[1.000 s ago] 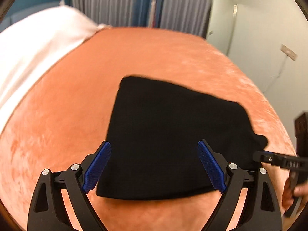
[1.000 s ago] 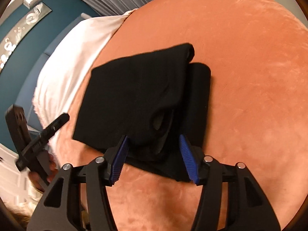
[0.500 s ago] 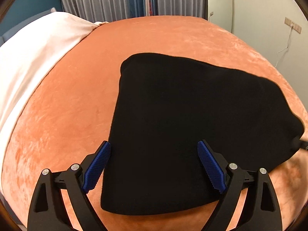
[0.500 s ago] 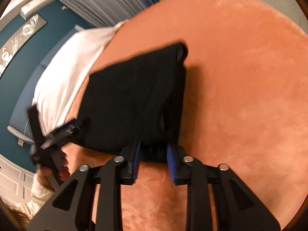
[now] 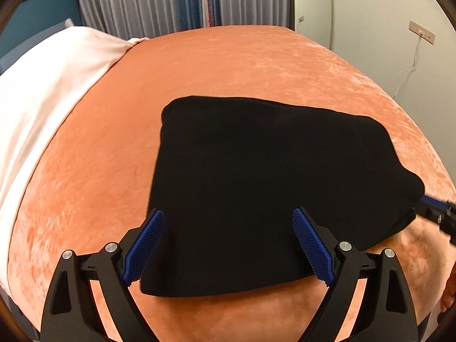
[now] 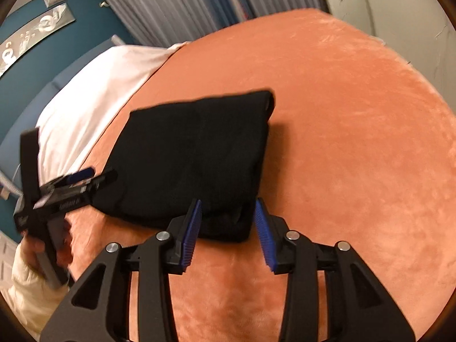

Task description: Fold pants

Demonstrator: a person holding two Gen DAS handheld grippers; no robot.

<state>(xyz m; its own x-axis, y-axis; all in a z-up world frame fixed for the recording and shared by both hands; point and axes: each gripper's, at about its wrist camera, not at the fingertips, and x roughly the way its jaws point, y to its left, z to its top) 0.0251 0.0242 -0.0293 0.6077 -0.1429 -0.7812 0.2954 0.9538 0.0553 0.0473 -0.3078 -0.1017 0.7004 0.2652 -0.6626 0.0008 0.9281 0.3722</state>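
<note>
The black pants [image 5: 265, 188] lie folded into a compact rectangle on the orange bed cover [image 5: 228, 65]. My left gripper [image 5: 228, 245] is open and empty, hovering over the near edge of the pants. My right gripper [image 6: 228, 222] is open at the near right corner of the pants [image 6: 193, 154], with the fabric between its pads but not pinched. The right gripper also shows in the left wrist view [image 5: 436, 213] at the right corner of the pants. The left gripper shows in the right wrist view [image 6: 65, 185], held in a hand at the left.
White bedding [image 5: 42, 91] lies at the left of the bed. Grey and blue curtains [image 5: 182, 0] hang behind the bed. A white wall with a socket and cable [image 5: 419, 34] stands at the right.
My right gripper closed on the near corner of the pants half a second ago and has now opened and let go. My left gripper stayed open over the pants.
</note>
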